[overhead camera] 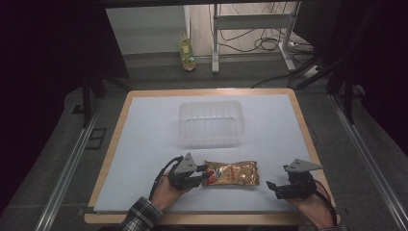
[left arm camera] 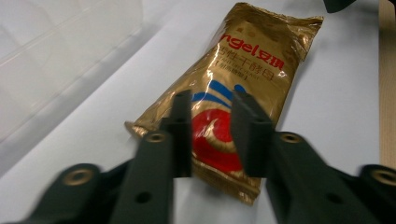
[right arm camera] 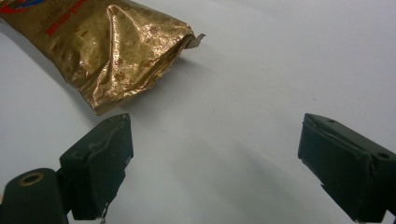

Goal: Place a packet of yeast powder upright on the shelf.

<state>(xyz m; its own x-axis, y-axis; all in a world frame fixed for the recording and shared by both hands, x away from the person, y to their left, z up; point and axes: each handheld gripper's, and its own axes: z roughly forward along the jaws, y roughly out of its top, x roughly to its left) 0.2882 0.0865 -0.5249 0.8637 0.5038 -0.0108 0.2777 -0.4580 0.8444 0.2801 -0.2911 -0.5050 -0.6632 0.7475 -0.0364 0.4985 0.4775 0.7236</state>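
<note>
Black jaws of the left gripper (left arm camera: 210, 135) straddle, partly open, the near end of a gold foil packet (left arm camera: 243, 88) lying flat on the white table (overhead camera: 144, 144); light, crinkly and slippery, it looks best pinched at its sealed edge, while the right gripper (right arm camera: 215, 154) waits wide open and empty.

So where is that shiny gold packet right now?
In the high view the gold packet lies near the table's front edge, between the left gripper and right gripper, with the clear plastic tub behind it.
</note>
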